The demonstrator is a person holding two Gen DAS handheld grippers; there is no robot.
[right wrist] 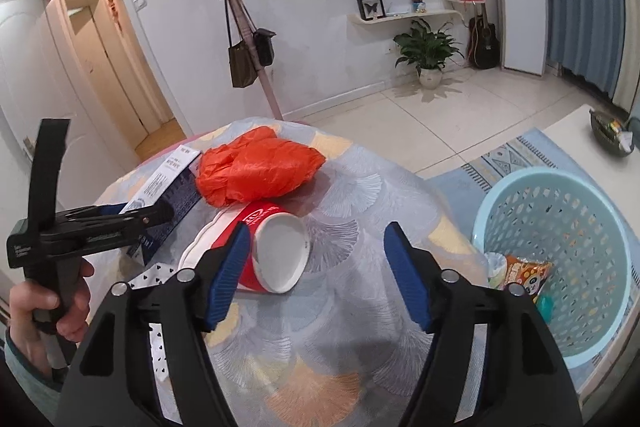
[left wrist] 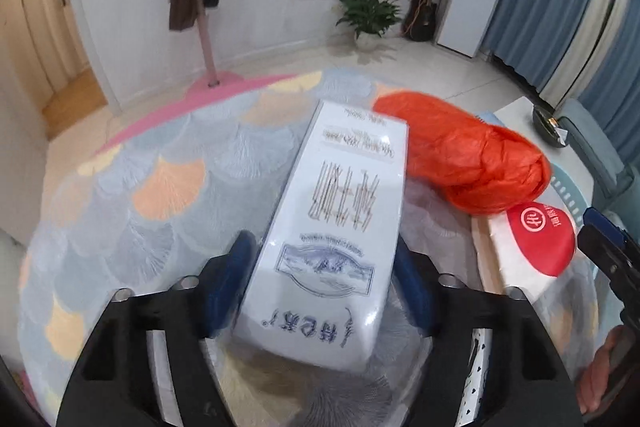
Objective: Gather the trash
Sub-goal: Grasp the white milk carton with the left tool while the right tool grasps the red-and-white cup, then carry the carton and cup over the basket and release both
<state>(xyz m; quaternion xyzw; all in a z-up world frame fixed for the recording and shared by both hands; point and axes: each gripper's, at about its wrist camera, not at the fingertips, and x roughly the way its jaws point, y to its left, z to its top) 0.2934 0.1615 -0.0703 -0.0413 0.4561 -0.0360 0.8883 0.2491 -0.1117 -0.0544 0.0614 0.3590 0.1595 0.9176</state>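
My left gripper (left wrist: 324, 275) is shut on a white and blue printed carton (left wrist: 336, 227), held above the patterned table; the carton also shows in the right wrist view (right wrist: 168, 187). A crumpled orange plastic bag (right wrist: 256, 167) lies on the table behind a red paper cup (right wrist: 272, 251) that lies on its side. My right gripper (right wrist: 316, 267) is open, its left pad next to the cup's rim. A light blue perforated basket (right wrist: 560, 259) stands on the floor to the right and holds a few wrappers.
The round table has a grey, orange and yellow fan-pattern cloth (right wrist: 360, 307). A white flat object (right wrist: 200, 247) lies under the cup. A pink coat stand (right wrist: 256, 67) with bags stands behind the table. A white low table (right wrist: 580, 131) is at the right.
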